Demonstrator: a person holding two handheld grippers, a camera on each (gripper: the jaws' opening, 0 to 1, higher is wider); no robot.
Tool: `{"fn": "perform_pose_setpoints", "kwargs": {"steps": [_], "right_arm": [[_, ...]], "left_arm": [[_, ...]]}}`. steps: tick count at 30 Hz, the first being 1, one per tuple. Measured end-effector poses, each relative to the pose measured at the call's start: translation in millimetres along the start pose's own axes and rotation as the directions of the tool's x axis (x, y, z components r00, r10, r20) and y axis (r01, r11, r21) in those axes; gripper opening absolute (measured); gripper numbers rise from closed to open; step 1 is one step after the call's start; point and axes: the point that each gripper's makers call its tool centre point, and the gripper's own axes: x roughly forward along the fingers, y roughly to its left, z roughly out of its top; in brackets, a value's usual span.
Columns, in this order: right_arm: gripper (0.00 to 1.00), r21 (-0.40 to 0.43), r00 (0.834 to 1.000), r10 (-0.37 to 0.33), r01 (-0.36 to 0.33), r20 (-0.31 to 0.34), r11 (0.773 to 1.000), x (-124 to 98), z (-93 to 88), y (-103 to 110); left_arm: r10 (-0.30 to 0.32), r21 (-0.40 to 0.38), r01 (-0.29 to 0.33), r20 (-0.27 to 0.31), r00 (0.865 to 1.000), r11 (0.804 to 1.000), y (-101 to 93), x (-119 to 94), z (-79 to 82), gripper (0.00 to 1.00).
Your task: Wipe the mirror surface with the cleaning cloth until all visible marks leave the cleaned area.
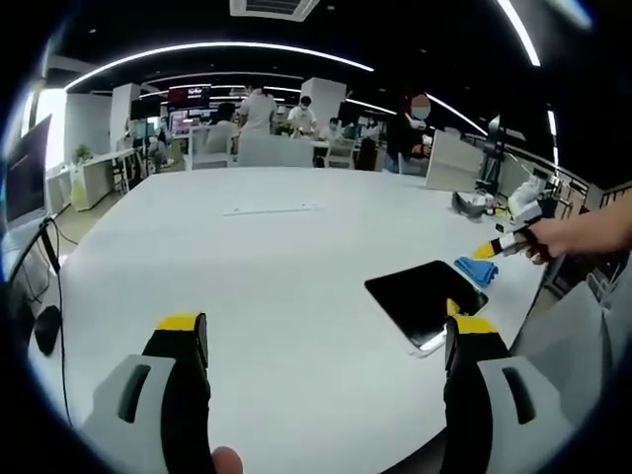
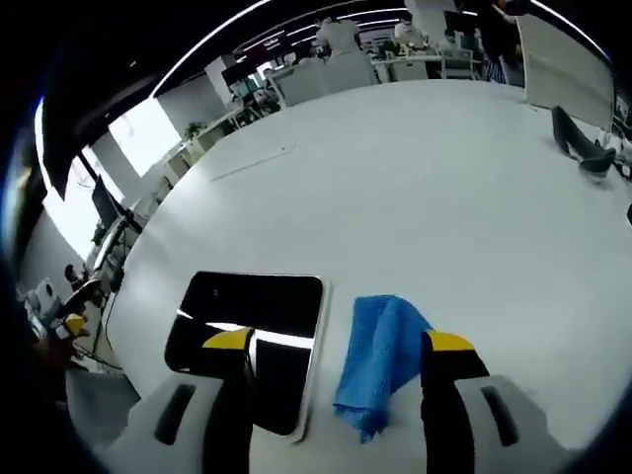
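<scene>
Cloth [image 2: 380,360] between wide-open, empty right claw [image 2: 341,343] jaws, just beside mirror [image 2: 252,326].

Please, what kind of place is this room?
Probably an open-plan office or lab. A large white table holds the mirror and cloth; behind it stand desks with monitors, and people work under long ceiling lights.

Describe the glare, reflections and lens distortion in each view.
Left gripper view: fisheye bends the ceiling light strips into arcs; the mirror looks dark, with a bright glint at its near edge. Right gripper view: the mirror reflects a light streak; the white table curves; the blue cloth stays sharp.
</scene>
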Motion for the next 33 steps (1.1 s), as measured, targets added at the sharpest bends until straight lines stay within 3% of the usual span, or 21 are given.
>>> {"fn": "perform_pose_setpoints", "kwargs": {"steps": [4, 10, 16, 20, 25, 33], "right_arm": [[0.89, -0.1, 0.997, 0.042, -0.035, 0.066, 0.994, -12, 13.7, 2], [0.94, -0.152, 0.987, 0.086, -0.064, 0.138, 0.986, -38, 16.3, -2], [0.97, -0.167, 0.977, 0.097, -0.065, 0.19, 0.984, -56, 0.7, -20], [0.98, -0.146, 0.984, 0.078, -0.055, 0.162, 0.988, -64, -20.2, -36], [0.99, -0.19, 0.987, 0.069, -0.041, 0.145, 0.981, -75, -36.3, -43], [0.99, -0.211, 0.987, 0.074, -0.042, 0.145, 0.977, -78, -31.0, -49]], "left_arm": [[0.0, -0.009, 0.0, 0.003, 1.0, 1.0, 5.1, -4, 0.6, 0.99], [-0.009, -0.045, 0.01, 0.017, 1.0, 0.999, 9.4, -11, 3.5, 0.99], [-0.009, -0.007, 0.009, 0.002, 1.0, 1.0, 8.7, -15, -5.8, 0.99], [-0.014, 0.005, 0.014, -0.009, 1.0, 1.0, 7.2, -17, -10.6, 0.99], [-0.029, 0.004, 0.029, 0.0, 1.0, 1.0, 2.4, -18, -7.0, 0.99], [-0.02, 0.002, 0.02, 0.01, 1.0, 1.0, 7.0, -16, -2.1, 0.99]]}}
